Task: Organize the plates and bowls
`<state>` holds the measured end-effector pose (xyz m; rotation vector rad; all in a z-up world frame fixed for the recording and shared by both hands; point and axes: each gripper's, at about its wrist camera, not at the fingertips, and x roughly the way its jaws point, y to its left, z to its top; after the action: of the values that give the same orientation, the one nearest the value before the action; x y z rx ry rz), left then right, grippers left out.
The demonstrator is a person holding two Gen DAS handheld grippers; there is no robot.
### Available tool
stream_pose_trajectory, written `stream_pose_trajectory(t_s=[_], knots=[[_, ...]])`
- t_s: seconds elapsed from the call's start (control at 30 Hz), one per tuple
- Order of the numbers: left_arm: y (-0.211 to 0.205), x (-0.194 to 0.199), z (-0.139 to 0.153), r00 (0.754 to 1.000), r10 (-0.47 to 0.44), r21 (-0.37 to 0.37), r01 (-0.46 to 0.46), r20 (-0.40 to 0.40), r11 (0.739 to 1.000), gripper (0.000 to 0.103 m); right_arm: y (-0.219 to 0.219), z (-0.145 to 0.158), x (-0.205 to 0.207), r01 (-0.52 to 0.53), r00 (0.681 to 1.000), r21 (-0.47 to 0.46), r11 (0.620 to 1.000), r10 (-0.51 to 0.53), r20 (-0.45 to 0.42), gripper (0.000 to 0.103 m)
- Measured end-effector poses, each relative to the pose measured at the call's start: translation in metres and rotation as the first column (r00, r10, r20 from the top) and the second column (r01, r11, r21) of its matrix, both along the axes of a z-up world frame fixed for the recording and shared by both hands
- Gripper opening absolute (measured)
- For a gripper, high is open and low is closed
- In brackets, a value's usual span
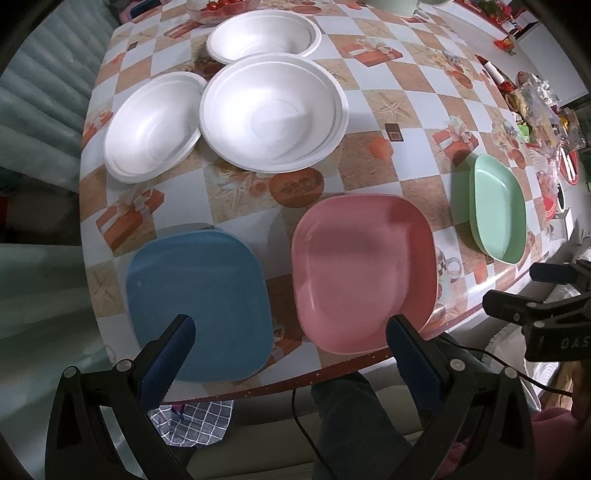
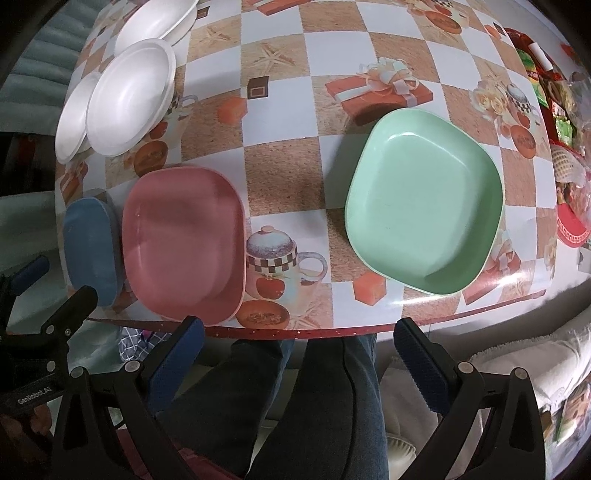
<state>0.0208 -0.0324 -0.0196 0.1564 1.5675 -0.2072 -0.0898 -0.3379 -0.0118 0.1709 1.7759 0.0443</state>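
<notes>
Three square plates lie along the table's near edge: a blue plate [image 1: 197, 304] [image 2: 92, 247], a pink plate [image 1: 364, 271] [image 2: 184, 243] and a green plate [image 1: 496, 208] [image 2: 424, 203]. Three white foam bowls [image 1: 273, 110] [image 2: 129, 98] sit further back on the left. My left gripper [image 1: 290, 328] is open and empty, above the near edge between the blue and pink plates. My right gripper [image 2: 299, 332] is open and empty, just off the table edge between the pink and green plates. The right gripper also shows in the left wrist view [image 1: 546, 291].
The checked tablecloth [image 2: 284, 177] covers the table; its red edge [image 2: 332, 330] runs close to both grippers. Snack packets and clutter [image 1: 535, 110] line the right side. A glass bowl of red fruit [image 1: 218, 9] stands at the back. The person's legs [image 2: 314, 406] are below.
</notes>
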Motion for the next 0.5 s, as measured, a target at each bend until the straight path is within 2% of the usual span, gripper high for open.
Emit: stream_pose_trajectory(t_s=[0.27, 0.5], knots=[[-0.022, 0.015, -0.014, 0.999, -0.049, -0.042, 0.049, -0.005, 0.998, 0.103, -0.002, -0.006, -0.001, 0.002, 1.000, -0.046, 0.999, -0.002, -0.001, 0.103], [-0.025, 0.035, -0.040, 1.000, 0.013, -0.113, -0.015, -0.026, 0.993, 0.103, -0.009, -0.013, -0.006, -0.002, 1.000, -0.078, 0.997, 0.000, -0.023, 0.103]])
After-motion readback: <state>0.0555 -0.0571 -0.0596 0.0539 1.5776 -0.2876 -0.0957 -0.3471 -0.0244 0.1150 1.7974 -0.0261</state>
